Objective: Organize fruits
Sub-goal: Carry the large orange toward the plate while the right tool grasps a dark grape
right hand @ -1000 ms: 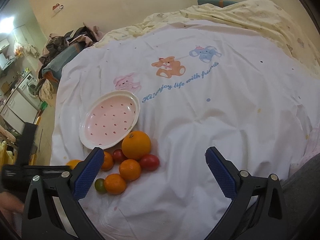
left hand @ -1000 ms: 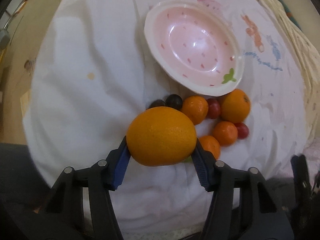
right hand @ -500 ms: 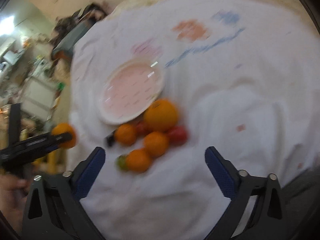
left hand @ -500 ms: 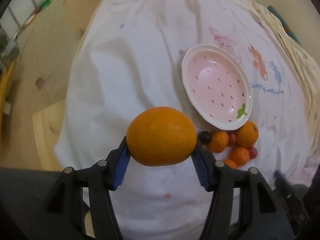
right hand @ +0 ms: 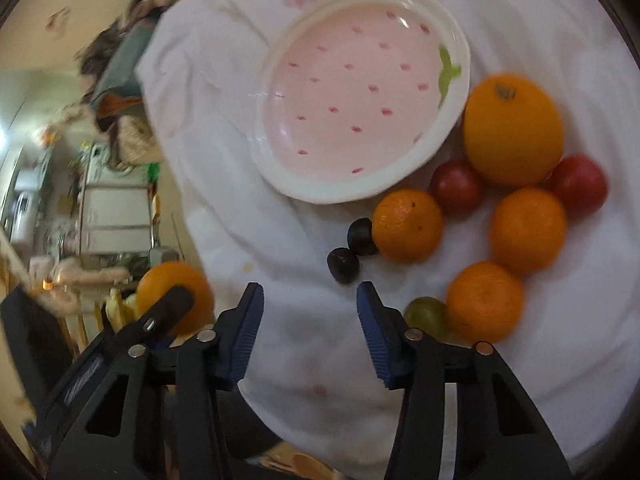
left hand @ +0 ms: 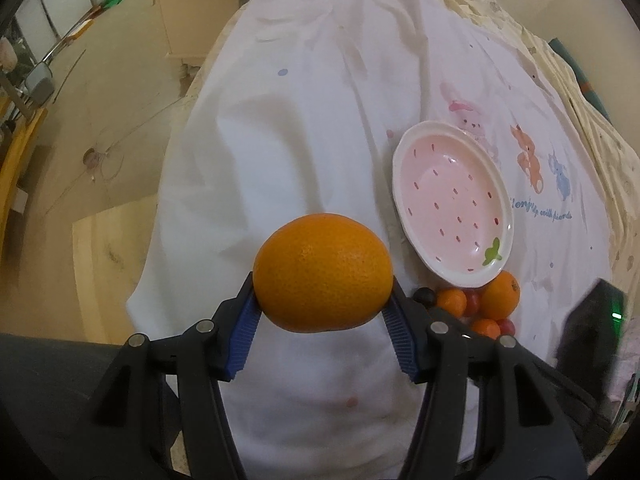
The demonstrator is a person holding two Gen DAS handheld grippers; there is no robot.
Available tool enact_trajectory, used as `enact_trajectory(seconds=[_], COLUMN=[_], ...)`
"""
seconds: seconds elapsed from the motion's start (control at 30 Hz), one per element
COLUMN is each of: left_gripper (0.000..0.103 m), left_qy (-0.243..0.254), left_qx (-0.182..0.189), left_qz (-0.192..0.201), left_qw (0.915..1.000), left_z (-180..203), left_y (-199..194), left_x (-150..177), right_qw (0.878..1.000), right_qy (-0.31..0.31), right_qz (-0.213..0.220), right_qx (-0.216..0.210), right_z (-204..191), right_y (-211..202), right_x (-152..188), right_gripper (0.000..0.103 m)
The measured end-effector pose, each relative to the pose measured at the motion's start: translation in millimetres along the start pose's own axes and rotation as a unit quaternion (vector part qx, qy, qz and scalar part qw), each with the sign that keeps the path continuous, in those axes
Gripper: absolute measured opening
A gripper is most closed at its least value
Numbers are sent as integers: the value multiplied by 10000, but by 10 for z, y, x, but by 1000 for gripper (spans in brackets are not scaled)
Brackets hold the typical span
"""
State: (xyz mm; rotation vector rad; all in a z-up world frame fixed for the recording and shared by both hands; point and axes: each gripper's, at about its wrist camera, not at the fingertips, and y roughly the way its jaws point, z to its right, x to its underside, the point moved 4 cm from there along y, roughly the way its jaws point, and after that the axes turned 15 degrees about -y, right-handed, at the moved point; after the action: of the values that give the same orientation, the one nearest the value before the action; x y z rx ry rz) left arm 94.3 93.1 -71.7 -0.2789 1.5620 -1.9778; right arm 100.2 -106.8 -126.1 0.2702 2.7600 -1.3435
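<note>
White bedsheet [left hand: 304, 140] with cartoon animals and blue lettering, spread over a bed and carrying everything. On it, a pink strawberry-shaped plate [right hand: 404, 180] with a cream rim, red seed marks and a green leaf, nothing inside. Clamped between the blue pads of the left hand-held gripper [left hand: 322, 312], a large orange [left hand: 323, 272], held up in the air above the sheet, off to the plate's left in the left wrist view. Just beside the plate's near rim, a cluster of fruit: a second large orange [right hand: 514, 128] with its stem scar up, three mandarins [right hand: 408, 226] close around, two red cherry tomatoes [right hand: 456, 186] flanking that orange, two dark grapes [right hand: 343, 265] touching each other by the nearest mandarin, one green grape [right hand: 426, 314] against the lowest mandarin. Right hand-held gripper [right hand: 310, 322] low over the sheet, jaws just closed in to a narrow gap, nothing between the pads, dark grapes just ahead of the tips.
</note>
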Motion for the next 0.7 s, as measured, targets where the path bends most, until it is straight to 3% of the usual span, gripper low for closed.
enact_trajectory(seconds=[0.07,0.33,0.4,0.53,0.7], left_gripper=[55,55,55,55,55], left_qy=[-16,-19,-15,-20,18], left_qx=[41,119,106,42,33], left_qz=[12,1,9,8,10], left_qw=[10000,9999,9999,10000,10000], left_z=[6,36,34,20,13], left_y=[-14,-14,-12,4,17], left_x=[-5,-7,-7,-4,20], right_qw=[9998,9973,9976,9984,9986], right_qy=[55,155,148,-73,-425], right_qz=[15,-111,-82,-24,171], right_qx=[215,707,664,560,277], right_z=[17,117,127,70,26], right_y=[80,284,276,220,-135], right_x=[-27,-22,-36,-26,-35], right_gripper=[40,35,23,23,23])
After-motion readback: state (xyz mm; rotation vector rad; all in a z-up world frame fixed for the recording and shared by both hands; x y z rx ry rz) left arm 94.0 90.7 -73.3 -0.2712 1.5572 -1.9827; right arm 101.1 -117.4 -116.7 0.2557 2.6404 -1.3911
